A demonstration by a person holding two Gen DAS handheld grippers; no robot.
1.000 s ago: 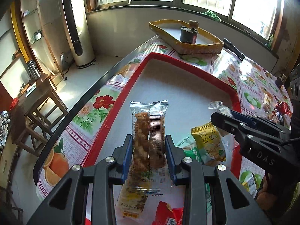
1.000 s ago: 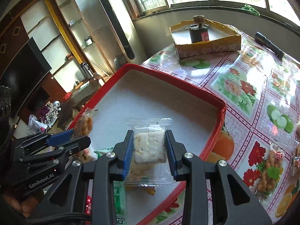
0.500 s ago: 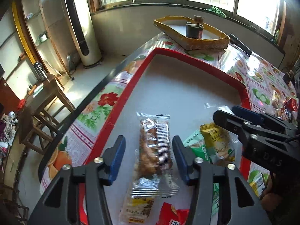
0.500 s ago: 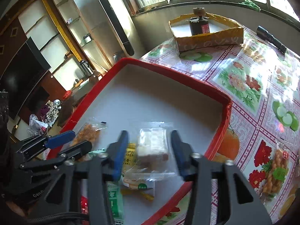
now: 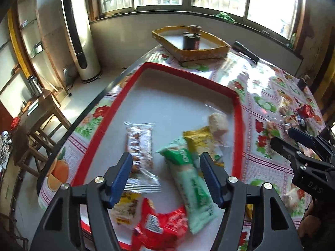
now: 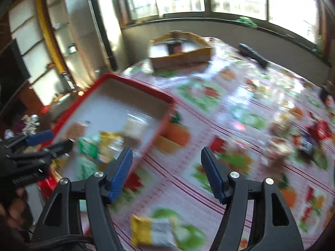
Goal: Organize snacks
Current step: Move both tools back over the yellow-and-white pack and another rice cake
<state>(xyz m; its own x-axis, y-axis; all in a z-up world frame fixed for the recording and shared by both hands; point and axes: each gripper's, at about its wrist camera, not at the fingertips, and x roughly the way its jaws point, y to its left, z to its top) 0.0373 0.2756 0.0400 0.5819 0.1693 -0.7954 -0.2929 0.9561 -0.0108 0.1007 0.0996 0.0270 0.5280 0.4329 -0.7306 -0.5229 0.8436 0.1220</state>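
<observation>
Snacks lie gathered at the near end of the red tray on the flowered table: a clear-wrapped brown twist snack, a green packet, a yellow packet, a clear-wrapped pale cake and a red packet. The left claw hangs above them with its jaws wide apart, gripping nothing. The right claw, likewise spread and empty, is over the tablecloth beside the tray, where a yellow-and-white packet lies below it; this view is blurred. More loose snacks lie farther along the table.
</observation>
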